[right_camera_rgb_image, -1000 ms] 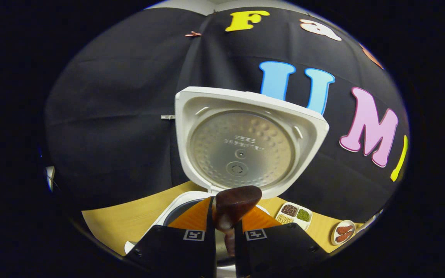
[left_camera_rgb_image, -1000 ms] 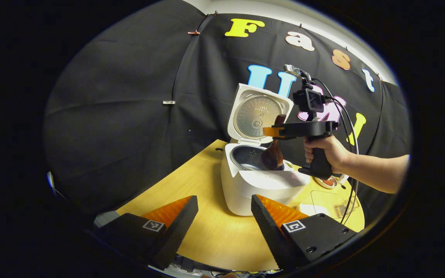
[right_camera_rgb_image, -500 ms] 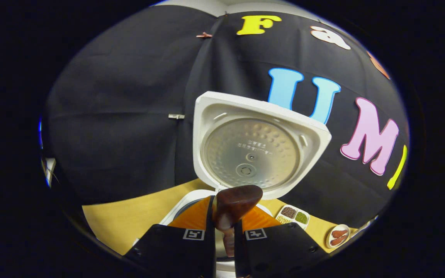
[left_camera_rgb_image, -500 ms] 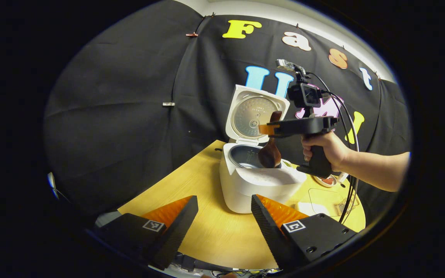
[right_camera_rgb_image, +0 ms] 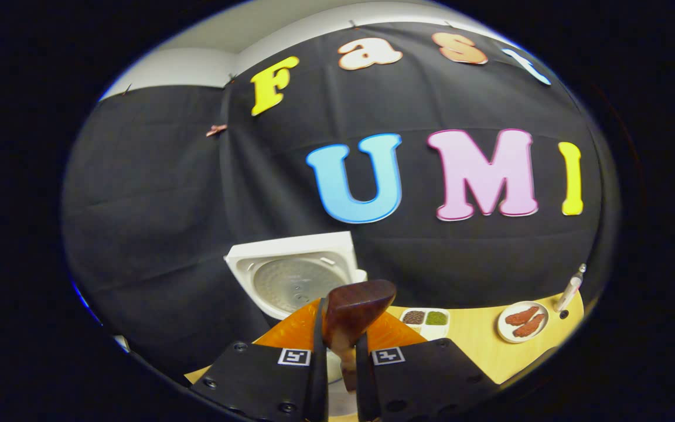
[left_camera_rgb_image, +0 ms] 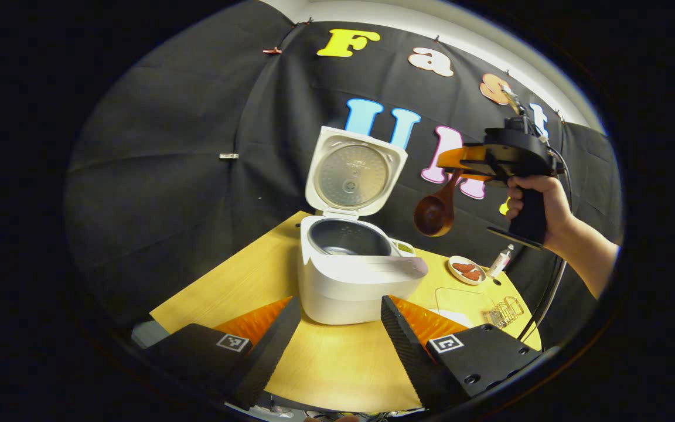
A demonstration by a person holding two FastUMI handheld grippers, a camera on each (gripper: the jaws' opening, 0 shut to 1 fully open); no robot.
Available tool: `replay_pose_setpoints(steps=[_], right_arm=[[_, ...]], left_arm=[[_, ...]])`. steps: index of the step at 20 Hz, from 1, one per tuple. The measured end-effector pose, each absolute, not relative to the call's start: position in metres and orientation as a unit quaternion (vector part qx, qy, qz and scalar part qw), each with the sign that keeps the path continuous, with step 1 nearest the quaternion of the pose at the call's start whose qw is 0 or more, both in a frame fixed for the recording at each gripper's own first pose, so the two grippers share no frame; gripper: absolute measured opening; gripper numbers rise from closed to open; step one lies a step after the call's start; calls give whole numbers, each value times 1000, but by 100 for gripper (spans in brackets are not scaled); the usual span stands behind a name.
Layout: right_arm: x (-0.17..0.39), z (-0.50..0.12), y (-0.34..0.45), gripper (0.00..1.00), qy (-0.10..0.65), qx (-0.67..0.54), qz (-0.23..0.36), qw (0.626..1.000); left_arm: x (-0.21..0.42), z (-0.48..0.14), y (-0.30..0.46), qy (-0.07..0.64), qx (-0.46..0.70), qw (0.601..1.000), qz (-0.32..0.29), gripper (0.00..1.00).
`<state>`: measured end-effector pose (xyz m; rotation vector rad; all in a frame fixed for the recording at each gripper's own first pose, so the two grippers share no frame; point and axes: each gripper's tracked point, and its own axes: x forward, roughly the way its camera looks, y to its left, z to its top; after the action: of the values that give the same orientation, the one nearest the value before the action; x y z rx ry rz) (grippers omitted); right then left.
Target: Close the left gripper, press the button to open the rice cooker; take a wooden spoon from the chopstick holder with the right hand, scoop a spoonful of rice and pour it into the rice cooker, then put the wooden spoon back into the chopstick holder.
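The white rice cooker stands on the yellow table with its lid raised and the dark inner pot showing. My left gripper hangs open in front of it, nothing between its fingers. A hand holds my right gripper high to the right of the cooker, shut on the handle of the wooden spoon, whose bowl hangs down in the air. In the right gripper view the spoon's handle end sticks up between the shut fingers of the right gripper, with the lid low behind.
A small plate of red pieces and a slim bottle sit right of the cooker. Nearer the table edge are a clear box and a small wire holder. A divided dish of beans lies behind the cooker.
The right gripper has lifted the spoon from over the pot and carried it up and to the right. Its view has swung from the lid toward the wall. The left gripper stays open.
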<state>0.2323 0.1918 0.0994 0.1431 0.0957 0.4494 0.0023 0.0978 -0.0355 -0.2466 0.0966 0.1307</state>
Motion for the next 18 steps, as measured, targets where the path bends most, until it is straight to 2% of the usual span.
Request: replay_pose_setpoints(steps=[3, 4, 5, 6, 7, 8, 9, 10, 18], right_arm=[[227, 109, 111, 23, 51, 127, 175, 975], [227, 110, 84, 18, 54, 139, 156, 976], [228, 109, 55, 23, 55, 150, 135, 978], [227, 109, 25, 18, 53, 156, 116, 979], [226, 107, -1, 23, 53, 160, 97, 981], [224, 104, -27, 18, 54, 163, 78, 982], [222, 104, -52, 23, 56, 166, 62, 983], [220, 99, -76, 23, 58, 171, 47, 983], [217, 26, -191, 23, 102, 180, -31, 978]], left_arm=[[14, -27, 67, 50, -107, 992, 36, 96], [17, -27, 55, 52, -102, 993, 26, 95], [21, -26, 43, 55, -95, 994, 17, 95], [23, -25, 31, 57, -89, 994, 9, 95], [26, -24, 18, 60, -85, 995, 0, 95], [28, -23, 5, 63, -83, 995, -8, 95], [29, -23, -8, 66, -83, 994, -15, 95], [29, -23, -19, 68, -82, 994, -21, 96], [34, -18, -56, 80, -62, 995, -11, 95]])
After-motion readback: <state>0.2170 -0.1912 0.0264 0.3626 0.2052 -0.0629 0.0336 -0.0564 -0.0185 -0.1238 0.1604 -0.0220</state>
